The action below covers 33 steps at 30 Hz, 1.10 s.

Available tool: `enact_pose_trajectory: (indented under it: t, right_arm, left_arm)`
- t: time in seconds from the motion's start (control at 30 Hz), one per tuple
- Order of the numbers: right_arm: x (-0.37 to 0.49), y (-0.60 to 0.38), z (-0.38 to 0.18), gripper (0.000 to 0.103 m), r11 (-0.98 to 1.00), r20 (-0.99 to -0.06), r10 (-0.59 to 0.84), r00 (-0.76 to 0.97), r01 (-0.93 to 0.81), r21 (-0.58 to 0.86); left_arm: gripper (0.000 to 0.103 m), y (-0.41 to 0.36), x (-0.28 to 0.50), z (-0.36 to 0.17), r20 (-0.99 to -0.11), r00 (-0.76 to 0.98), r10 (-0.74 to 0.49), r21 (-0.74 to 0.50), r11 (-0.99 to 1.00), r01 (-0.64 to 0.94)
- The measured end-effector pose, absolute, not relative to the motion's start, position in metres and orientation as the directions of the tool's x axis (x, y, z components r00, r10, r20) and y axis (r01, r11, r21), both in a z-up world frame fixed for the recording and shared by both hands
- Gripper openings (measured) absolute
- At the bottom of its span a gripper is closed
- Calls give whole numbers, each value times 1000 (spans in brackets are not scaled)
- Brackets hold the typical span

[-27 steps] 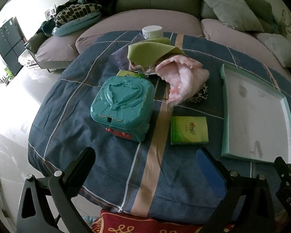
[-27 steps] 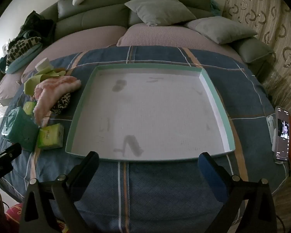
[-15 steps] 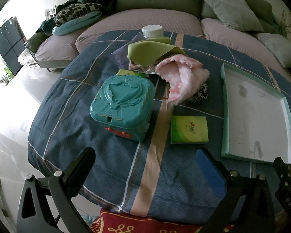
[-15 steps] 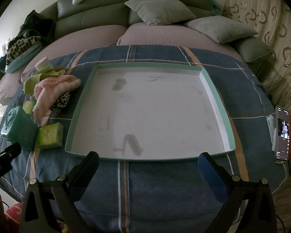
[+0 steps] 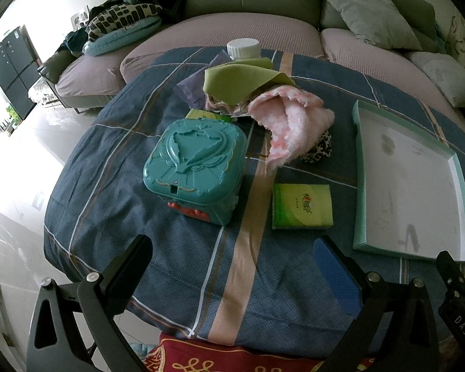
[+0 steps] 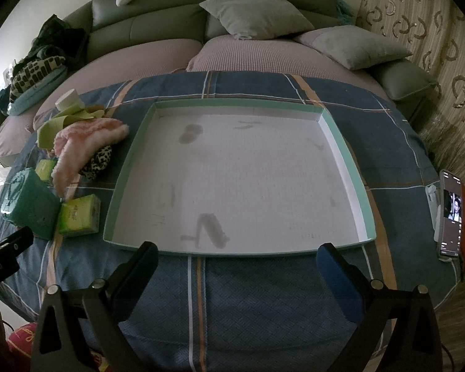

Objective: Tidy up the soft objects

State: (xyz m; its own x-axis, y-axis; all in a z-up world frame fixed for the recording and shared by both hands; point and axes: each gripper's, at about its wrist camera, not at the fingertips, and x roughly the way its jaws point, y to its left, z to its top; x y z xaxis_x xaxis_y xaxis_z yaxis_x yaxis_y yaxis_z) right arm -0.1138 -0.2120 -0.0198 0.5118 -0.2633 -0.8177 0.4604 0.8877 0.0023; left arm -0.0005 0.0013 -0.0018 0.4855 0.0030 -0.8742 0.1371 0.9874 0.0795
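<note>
Left gripper [image 5: 232,266]: jaws spread, empty, above plaid blue tablecloth [image 5: 176,272]. Right gripper [image 6: 235,269]: jaws spread, empty, before shallow mint-rimmed white tray [image 6: 347,158]. Fluffy pink cloth [image 5: 291,127]: heaped left of tray, beside teal plastic case [image 5: 195,164].

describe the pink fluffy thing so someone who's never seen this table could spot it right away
Start at the big shallow mint-rimmed tray on the blue plaid cloth, then look just past its left edge. There a pile of fabrics sits; the pink fluffy cloth drapes over a leopard-print item, below a flat olive-green cloth. It is the only pink, shaggy piece there.
</note>
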Motion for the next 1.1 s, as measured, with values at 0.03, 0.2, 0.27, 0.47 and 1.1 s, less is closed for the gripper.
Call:
enact_pose_trajectory:
  t: [0.03, 0.2, 0.27, 0.47, 1.1]
  right_arm:
    - [-114, -212, -20, 103, 888, -818, -263, 512, 460, 2]
    - [-114, -212, -20, 103, 888, -818, -263, 512, 460, 2]
    - [-114, -212, -20, 103, 888, -818, -262, 511, 460, 3]
    - [-114, -212, -20, 103, 888, -819, -261, 511, 460, 4]
    - [-107, -216, 6, 103, 915, -769, -149, 621, 382, 131]
  left_arm:
    - [103, 2, 0, -2, -874, 486, 3, 79, 987, 137]
    - [103, 2, 0, -2, -874, 486, 1, 78, 987, 137]
    - [103, 2, 0, -3, -876, 483, 1, 77, 988, 137]
    - [103, 3, 2, -3, -889, 458, -6, 64, 989, 137]
    - [103, 31, 34, 37, -824, 522, -218, -163, 975, 149]
